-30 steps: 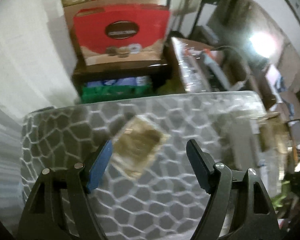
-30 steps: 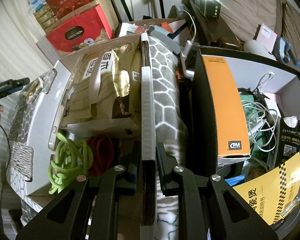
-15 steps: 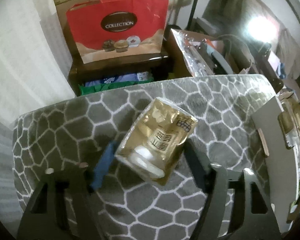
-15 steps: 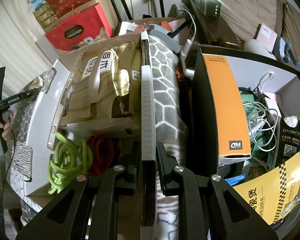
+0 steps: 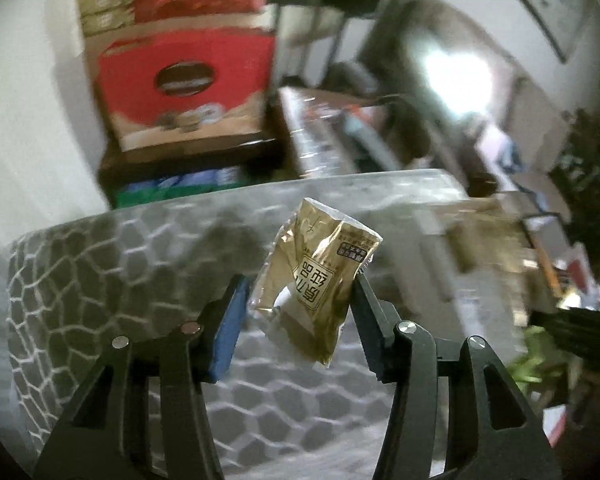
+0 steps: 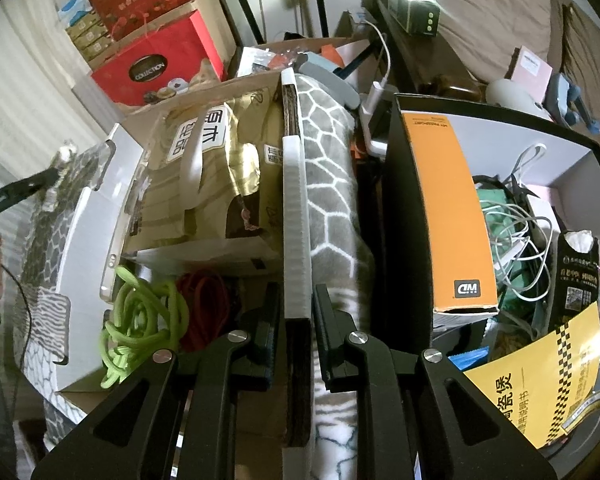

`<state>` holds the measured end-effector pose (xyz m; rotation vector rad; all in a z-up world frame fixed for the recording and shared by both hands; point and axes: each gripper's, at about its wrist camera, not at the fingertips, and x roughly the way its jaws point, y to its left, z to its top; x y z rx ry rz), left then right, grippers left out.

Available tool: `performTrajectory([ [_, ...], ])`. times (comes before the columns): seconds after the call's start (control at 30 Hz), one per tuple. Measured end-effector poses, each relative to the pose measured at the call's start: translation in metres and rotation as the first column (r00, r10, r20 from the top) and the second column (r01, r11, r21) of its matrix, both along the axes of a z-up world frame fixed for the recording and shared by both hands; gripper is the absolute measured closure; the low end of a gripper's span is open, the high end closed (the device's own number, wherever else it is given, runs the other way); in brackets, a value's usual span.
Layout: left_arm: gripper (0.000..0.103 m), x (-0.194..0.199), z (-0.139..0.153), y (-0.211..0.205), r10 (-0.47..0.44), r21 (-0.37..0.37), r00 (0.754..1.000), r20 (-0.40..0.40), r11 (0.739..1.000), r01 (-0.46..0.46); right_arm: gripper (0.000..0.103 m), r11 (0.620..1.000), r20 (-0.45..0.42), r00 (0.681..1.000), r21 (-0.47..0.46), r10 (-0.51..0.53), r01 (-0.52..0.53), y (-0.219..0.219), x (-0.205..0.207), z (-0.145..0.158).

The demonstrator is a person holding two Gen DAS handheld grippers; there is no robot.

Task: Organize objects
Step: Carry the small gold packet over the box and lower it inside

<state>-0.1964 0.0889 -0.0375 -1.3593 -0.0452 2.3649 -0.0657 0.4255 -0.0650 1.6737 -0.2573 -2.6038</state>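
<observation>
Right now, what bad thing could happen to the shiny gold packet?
The gold packet sits crumpled and tilted in the left gripper, so it might slip onto the grey patterned cover. The right gripper clamps the box flap; letting go could let it fall shut.

A grey blanket (image 5: 100,280) with a white honeycomb pattern covers the supporting surface. On it, toward its right side, sits an open cardboard box (image 6: 88,216) with white flaps. Beyond the blanket's far edge, a dark low shelf (image 5: 188,160) carries a red gift bag (image 5: 184,80) and stacked boxes (image 5: 104,4).
</observation>
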Motion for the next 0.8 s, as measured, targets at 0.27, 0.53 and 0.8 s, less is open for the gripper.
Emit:
performTrajectory([
  [0.27, 0.054, 0.053, 0.035, 0.079, -0.229, 0.097, 0.973, 0.023, 0.969, 0.226, 0.086, 1.0, -0.012, 1.0, -0.016, -0.019, 0.019, 0.006, 0.004, 0.006],
  [0.53, 0.054, 0.083, 0.025, 0.146, -0.31, 0.11, 0.944, 0.111, 0.948, 0.298, 0.092, 1.0, -0.014, 1.0, -0.013, -0.003, 0.003, 0.004, 0.007, 0.01],
  [0.8, 0.054, 0.104, 0.012, 0.184, -0.327, 0.084, 0.933, 0.147, 0.944, 0.318, 0.087, 1.0, -0.01, 1.0, 0.001, 0.007, -0.007, 0.006, 0.0, 0.013],
])
